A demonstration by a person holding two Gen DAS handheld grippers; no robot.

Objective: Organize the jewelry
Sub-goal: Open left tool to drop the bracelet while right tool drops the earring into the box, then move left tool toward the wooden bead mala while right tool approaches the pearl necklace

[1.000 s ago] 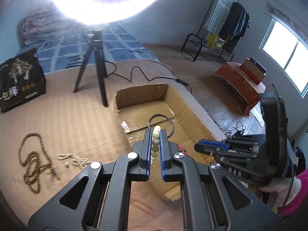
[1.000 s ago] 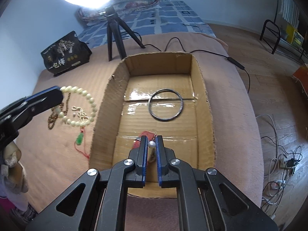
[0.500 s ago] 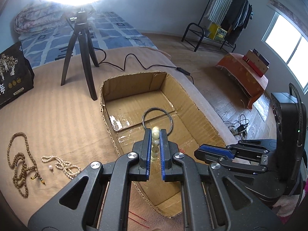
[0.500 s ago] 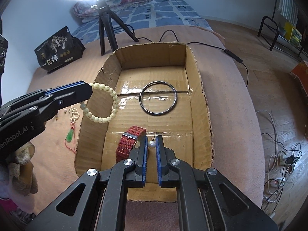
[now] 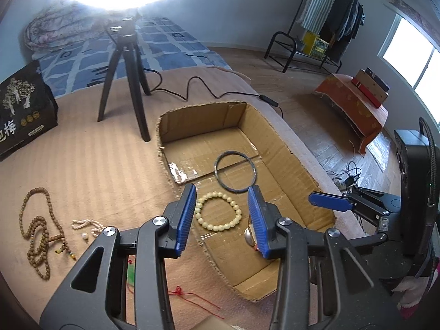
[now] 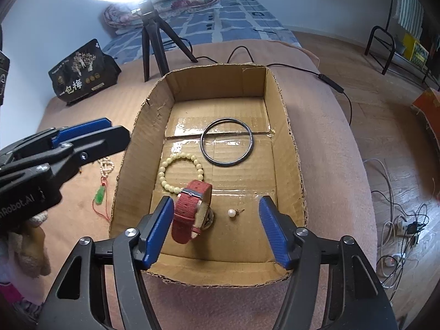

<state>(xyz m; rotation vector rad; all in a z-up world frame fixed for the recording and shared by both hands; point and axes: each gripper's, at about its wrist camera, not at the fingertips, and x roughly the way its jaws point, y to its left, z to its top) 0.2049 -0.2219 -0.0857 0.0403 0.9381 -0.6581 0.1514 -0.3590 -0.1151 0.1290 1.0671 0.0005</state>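
Observation:
Over the cardboard box (image 5: 277,137) my left gripper (image 5: 222,188) is opening, with nothing pressed between its blue pads. The cream bead bracelet (image 5: 238,211) lies flat on the box floor below them, beside a black bangle (image 5: 217,165). My right gripper (image 6: 215,199) hangs over the near end of the box (image 6: 286,137), its jaws opening wide. A pearl earring (image 6: 232,213) rests on the floor between its fingers, untouched. A red watch (image 6: 192,209) stands beside the left finger. The bracelet (image 6: 162,170) and bangle (image 6: 201,141) lie further in.
On the tan blanket left of the box lie a brown bead necklace (image 5: 35,233), a pearl strand (image 5: 85,224) and a green pendant on a red cord (image 6: 100,194). A black tripod (image 5: 123,82) and a black bag (image 5: 22,110) stand behind. Floor cables (image 6: 398,220) lie to the right.
Both grippers went from shut to open. The bead bracelet dropped out of the left gripper onto the box floor, and the pearl earring dropped from the right gripper.

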